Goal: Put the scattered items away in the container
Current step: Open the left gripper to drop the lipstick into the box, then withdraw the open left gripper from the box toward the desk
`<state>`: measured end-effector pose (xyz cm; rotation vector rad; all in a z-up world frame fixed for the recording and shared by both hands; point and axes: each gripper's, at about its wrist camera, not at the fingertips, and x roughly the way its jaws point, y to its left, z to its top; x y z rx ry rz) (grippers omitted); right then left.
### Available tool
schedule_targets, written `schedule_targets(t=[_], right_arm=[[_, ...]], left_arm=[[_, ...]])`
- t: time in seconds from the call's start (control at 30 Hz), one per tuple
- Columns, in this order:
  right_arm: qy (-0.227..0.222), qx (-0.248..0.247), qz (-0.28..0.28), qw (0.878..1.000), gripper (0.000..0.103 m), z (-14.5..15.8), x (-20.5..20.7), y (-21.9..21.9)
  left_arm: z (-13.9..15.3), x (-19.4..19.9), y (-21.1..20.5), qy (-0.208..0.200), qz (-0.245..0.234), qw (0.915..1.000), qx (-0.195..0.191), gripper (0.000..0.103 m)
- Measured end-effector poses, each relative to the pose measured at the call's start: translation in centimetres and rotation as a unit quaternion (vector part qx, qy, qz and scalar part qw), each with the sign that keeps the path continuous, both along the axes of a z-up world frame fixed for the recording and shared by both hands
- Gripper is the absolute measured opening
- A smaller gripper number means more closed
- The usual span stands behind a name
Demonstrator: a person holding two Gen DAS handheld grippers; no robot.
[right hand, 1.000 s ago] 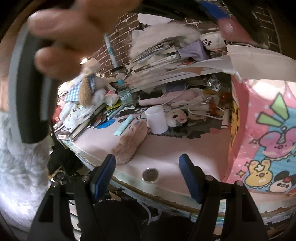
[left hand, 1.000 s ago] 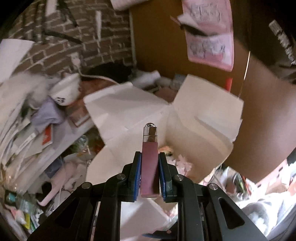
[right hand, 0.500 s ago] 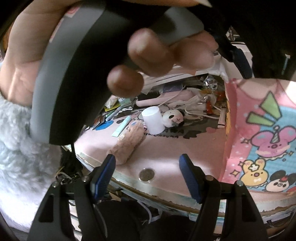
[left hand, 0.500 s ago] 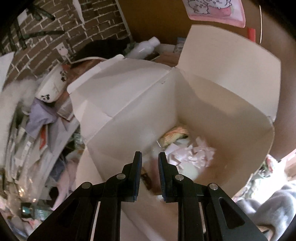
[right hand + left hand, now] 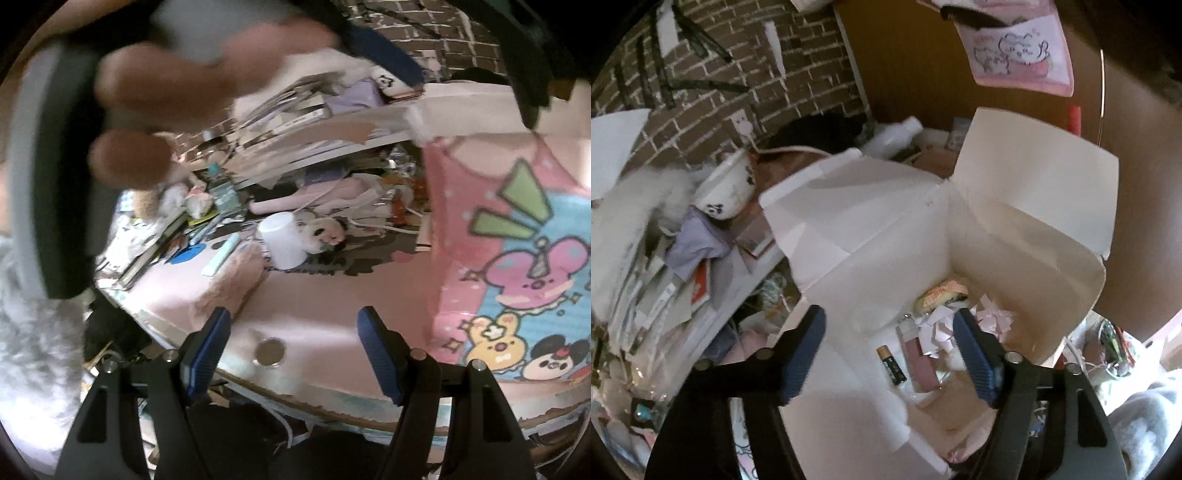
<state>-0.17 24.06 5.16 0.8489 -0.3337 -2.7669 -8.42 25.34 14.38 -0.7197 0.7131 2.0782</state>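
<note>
My left gripper (image 5: pixel 890 354) hangs open above an open white cardboard box (image 5: pixel 1052 236). On the box floor lie a dusty-pink lip-gloss tube (image 5: pixel 918 358), a battery (image 5: pixel 892 365), torn pink paper scraps (image 5: pixel 990 317) and a wrapped snack (image 5: pixel 942 295). My right gripper (image 5: pixel 293 354) is open and empty over a pink desk mat (image 5: pixel 332 306). On the mat rest a round coin-like disc (image 5: pixel 270 352), a furry pink plush (image 5: pixel 229 284), a white cup (image 5: pixel 282 240) and a pale green tube (image 5: pixel 221 254). The box's pink cartoon-printed side (image 5: pixel 517 258) stands at the right.
A person's hand (image 5: pixel 177 85) holding the other gripper's handle fills the upper left of the right wrist view. Stacks of papers, a panda bowl (image 5: pixel 729 188) and cloths crowd the shelf by the brick wall (image 5: pixel 701 74). The desk's front edge (image 5: pixel 332 398) is close below.
My left gripper moved over the box, opened and let go of the pink lip-gloss tube, which now lies inside. The right gripper stayed open in place; the hand shifted across its view.
</note>
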Motion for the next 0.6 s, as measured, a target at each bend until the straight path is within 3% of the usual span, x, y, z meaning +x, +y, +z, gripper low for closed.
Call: schedule_targets(t=[0.13, 0.3, 0.6], right_arm=[[-0.002, -0.011, -0.025, 1.0, 0.068, -0.1, 0.3, 1.2], [0.002, 0.006, -0.049, 0.999, 0.068, 0.1, 1.1, 1.1], [0.02, 0.038, -0.031, 0.999, 0.068, -0.4, 1.1, -1.0]], left_arm=[[0.8, 0.5, -1.1, 0.009, 0.01, 0.9997, 0.021, 0.077], [1.6, 1.3, -2.9, 0.024, 0.031, 0.9984, 0.042, 0.078], [2.0, 2.2, -7.2, 0.051, 0.088, 0.9927, 0.065, 0.082]])
